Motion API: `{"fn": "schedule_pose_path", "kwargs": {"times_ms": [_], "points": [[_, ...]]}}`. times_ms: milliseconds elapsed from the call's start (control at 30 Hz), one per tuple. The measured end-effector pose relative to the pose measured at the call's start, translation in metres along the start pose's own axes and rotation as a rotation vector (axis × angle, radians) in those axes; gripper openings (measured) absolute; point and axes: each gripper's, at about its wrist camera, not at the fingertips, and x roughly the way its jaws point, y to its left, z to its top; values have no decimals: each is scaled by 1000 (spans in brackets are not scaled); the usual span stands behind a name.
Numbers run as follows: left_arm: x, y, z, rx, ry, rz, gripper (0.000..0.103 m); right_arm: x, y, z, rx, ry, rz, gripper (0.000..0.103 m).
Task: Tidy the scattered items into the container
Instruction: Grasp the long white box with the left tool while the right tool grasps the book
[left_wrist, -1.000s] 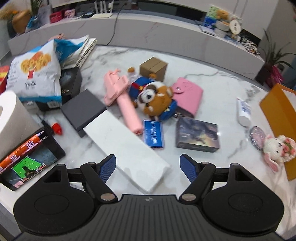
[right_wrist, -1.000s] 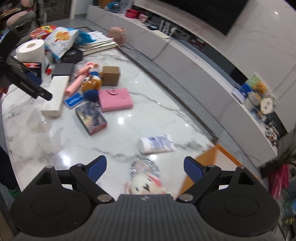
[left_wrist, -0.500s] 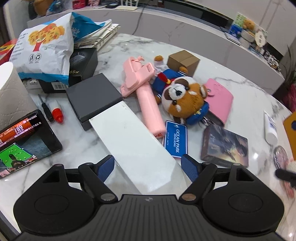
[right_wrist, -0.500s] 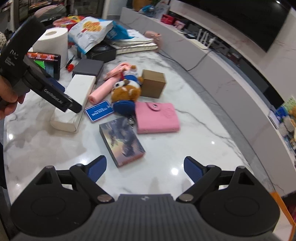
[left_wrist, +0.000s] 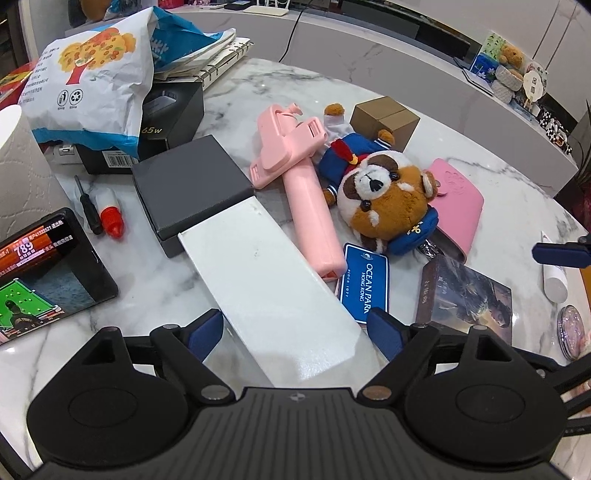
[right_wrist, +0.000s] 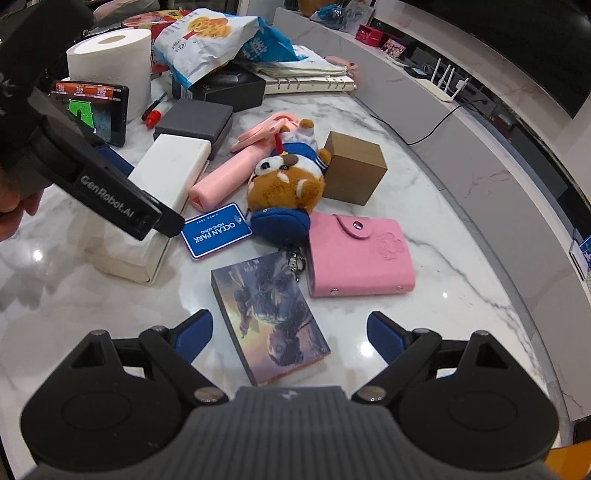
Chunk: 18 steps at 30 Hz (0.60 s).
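We have the left claw (left_wrist: 295, 332) straddling the near end of the long white box (left_wrist: 266, 280), jaws opening and wide apart, pads clear of both flanks, nothing gripped. The box's long axis runs away from that claw up toward the grey box (left_wrist: 188, 184) it butts against, so the pads sit across its short width, which is what the next squeeze needs. The right claw (right_wrist: 288, 336) is also wide apart and empty, hovering over the picture-covered box (right_wrist: 269, 321) on the bench (right_wrist: 461, 258), whose long axis runs roughly fore-aft between its pads. Each claw is nearest its own target. The right wrist view shows the white box's side wall and height (hidden from the left view); the left view shows the pad clearance. The container looks like the orange edge (left_wrist: 586, 280) at far right, but we can't be sure.
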Motion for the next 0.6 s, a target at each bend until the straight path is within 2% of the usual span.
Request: {"fn": "schedule_pose_path", "kwargs": {"times_ms": [233,400,600], "points": [[7,2,2,-7,19,-8,102,21,-3,4,-12,43,53,92],[9,2,2,0,24,-5,103,38,-3,10,-52,98,78,86],[11,2,2,10,24,9,103,46,-1,16,-63,124,128,78]]}}
